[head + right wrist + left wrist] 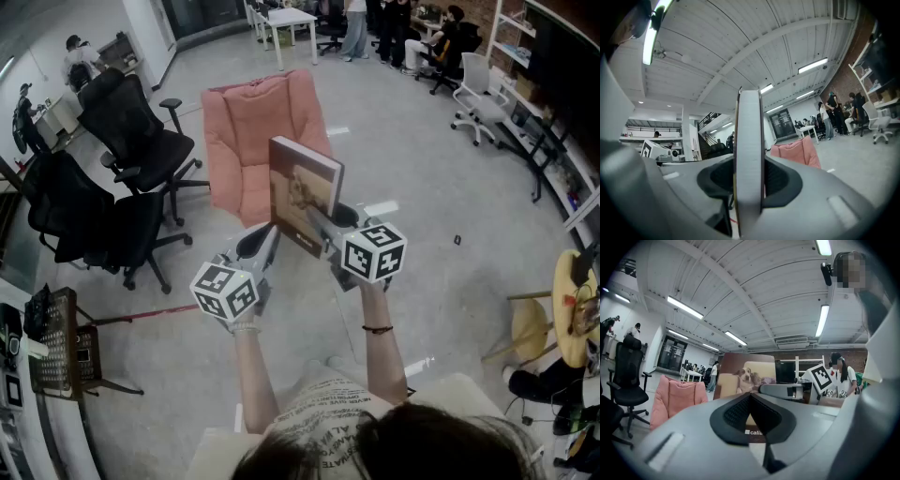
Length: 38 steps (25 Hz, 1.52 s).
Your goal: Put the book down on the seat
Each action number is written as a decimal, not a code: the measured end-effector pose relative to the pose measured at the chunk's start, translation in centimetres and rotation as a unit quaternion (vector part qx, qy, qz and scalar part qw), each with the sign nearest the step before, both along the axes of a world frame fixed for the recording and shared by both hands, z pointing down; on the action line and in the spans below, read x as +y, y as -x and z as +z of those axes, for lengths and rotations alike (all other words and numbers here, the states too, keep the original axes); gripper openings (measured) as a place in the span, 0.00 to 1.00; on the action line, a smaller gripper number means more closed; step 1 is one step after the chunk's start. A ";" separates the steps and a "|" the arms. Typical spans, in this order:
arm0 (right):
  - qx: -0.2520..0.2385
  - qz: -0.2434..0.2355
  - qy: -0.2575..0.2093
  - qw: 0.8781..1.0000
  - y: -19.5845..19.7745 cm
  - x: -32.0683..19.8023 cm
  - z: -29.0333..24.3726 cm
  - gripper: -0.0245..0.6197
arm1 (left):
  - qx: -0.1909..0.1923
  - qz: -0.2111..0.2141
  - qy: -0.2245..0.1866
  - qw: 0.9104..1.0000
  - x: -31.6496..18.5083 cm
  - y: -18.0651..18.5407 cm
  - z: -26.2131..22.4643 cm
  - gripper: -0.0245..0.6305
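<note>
A hardcover book with a dog picture on its cover stands upright in the air, in front of the pink cushioned seat. My right gripper is shut on the book's lower edge. In the right gripper view the white page edge fills the gap between the jaws of that gripper. My left gripper sits just left of the book, shut with nothing in it. Beyond it I see the book's cover and the pink seat. The seat also shows to the right of the pages.
Two black office chairs stand left of the pink seat. A wooden chair is at the near left. A round yellow table is at the right edge. A white table and people are far back.
</note>
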State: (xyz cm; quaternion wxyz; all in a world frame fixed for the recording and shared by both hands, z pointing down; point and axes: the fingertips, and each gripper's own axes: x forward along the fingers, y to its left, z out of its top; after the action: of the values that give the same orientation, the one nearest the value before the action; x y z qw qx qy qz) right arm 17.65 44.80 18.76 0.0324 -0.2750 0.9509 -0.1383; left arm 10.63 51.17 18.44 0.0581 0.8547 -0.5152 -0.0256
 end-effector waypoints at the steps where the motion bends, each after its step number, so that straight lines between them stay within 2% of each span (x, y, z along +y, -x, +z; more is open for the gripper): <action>1: 0.000 0.000 -0.001 1.000 0.0 0.0 -0.1 0.27 | 0.000 0.000 0.000 1.000 0.0 0.0 -0.1 0.03; 9: -0.005 0.002 -0.005 1.000 -0.3 0.1 -0.4 0.27 | -0.001 0.001 -0.005 1.000 0.2 -0.3 -0.3 0.03; 18: -0.017 -0.005 -0.005 1.000 -2.3 -0.4 -0.7 0.27 | -0.006 -0.006 -0.005 1.000 -0.2 -2.0 -0.6 0.03; 28: -0.014 -0.014 -0.006 1.000 -5.4 -1.6 -0.2 0.27 | -0.010 -0.021 -0.005 1.000 -0.8 -5.7 0.2 0.03; 38: -0.020 -0.019 0.007 1.000 -5.6 -4.0 0.7 0.27 | -0.009 -0.038 0.003 0.999 -3.3 -4.7 0.4 0.03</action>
State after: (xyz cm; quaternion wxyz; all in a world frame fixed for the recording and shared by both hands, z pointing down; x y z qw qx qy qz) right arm 23.23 40.83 19.43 0.0472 -0.2538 0.9543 -0.1508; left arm 15.33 47.88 18.87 0.0551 0.8345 -0.5480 -0.0185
